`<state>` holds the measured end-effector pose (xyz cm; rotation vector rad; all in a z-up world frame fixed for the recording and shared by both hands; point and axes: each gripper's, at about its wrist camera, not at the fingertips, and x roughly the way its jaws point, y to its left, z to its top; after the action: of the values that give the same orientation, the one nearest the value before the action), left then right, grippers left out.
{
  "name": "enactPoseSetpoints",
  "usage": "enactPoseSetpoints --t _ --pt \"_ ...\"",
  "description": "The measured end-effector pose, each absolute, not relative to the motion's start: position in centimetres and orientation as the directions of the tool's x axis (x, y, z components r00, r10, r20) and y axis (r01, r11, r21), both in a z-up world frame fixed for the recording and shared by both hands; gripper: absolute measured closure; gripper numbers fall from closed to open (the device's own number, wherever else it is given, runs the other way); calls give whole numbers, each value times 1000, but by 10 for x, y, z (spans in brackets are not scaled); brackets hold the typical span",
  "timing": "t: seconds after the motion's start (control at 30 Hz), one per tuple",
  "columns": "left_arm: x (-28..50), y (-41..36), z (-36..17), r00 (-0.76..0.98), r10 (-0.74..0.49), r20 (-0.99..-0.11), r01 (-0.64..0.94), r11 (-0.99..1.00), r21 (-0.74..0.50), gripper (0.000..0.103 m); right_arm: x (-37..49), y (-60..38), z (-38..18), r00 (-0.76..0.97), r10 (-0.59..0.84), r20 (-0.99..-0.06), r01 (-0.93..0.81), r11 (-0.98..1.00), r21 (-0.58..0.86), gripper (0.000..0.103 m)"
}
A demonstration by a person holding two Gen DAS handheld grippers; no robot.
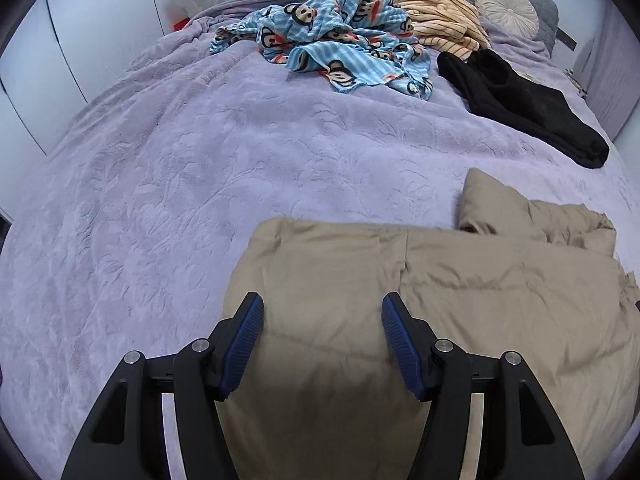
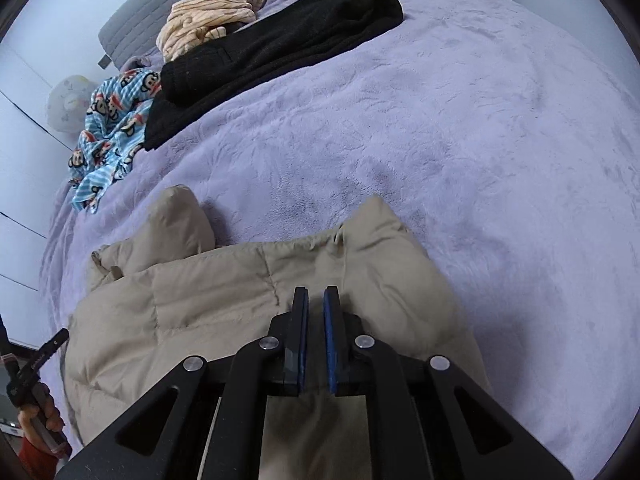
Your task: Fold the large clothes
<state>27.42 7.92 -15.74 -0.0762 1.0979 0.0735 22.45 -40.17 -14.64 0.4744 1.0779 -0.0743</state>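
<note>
Beige jacket [image 1: 360, 280] lies puffy on the lilac bed [image 1: 160, 180], nearest the camera in the left wrist view. Above it the left hand-held gripper [image 1: 323, 312] hangs with its blue pads spread wide, empty. Beyond the jacket lie black knitwear [image 1: 520, 100], a monkey-print blanket [image 1: 340, 40] and a striped cloth [image 1: 440, 16].

Right wrist view: the right hand-held gripper [image 2: 316, 292] is over the jacket [image 2: 200, 300], jaws nearly closed; whether cloth is pinched, I cannot tell. Left of the jacket, a hand [image 2: 50, 416] holds a black handle.
</note>
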Motion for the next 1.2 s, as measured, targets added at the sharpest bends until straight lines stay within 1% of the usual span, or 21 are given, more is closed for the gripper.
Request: enactPoseSetpoints --t 0.2,0.4,0.73,0.77,0.8,0.83,0.9,0.97,1.03,1.07,1.1,1.17,1.2 --pt "216 78 -152 427 15 -904 -79 997 -20 39 176 -395 -134 503 215 -837 298 866 402 94" --pt "169 76 -154 376 -20 -926 -74 996 -52 39 120 -381 -125 500 253 -828 296 849 438 94" --pt "123 67 -155 302 -41 -953 -76 995 -67 39 56 -361 -133 448 304 -841 344 810 476 94" --pt "121 66 -154 295 -40 -955 -72 995 -64 35 51 -359 -135 442 305 -843 353 805 477 94" --pt "117 64 -153 293 -36 -955 -72 996 -60 18 46 -358 -137 438 311 -844 366 795 483 94" --pt "114 63 -150 304 -33 -952 -74 996 -58 7 43 -358 -139 433 315 -845 377 788 487 94" --pt "108 60 -144 329 -30 -944 -72 996 -57 6 35 -356 -142 425 322 -846 397 773 494 94" --pt "105 57 -143 319 -33 -947 -65 996 -57 6 31 -354 -144 416 329 -848 410 764 498 93" --pt "104 56 -146 300 -48 -953 -68 995 -71 6 28 -352 -146 409 337 -848 424 753 503 87" --pt "103 56 -147 292 -54 -955 -71 994 -78 6 27 -352 -147 407 342 -847 430 747 508 76" --pt "103 56 -148 286 -54 -957 -74 994 -79 5 25 -351 -148 407 345 -846 439 738 512 56" --pt "104 55 -150 279 -35 -960 -79 995 -59 5 24 -351 -147 416 343 -843 450 727 518 37" --pt "103 54 -150 281 -21 -959 -78 996 -44 5 23 -350 -147 417 344 -841 452 724 521 37"
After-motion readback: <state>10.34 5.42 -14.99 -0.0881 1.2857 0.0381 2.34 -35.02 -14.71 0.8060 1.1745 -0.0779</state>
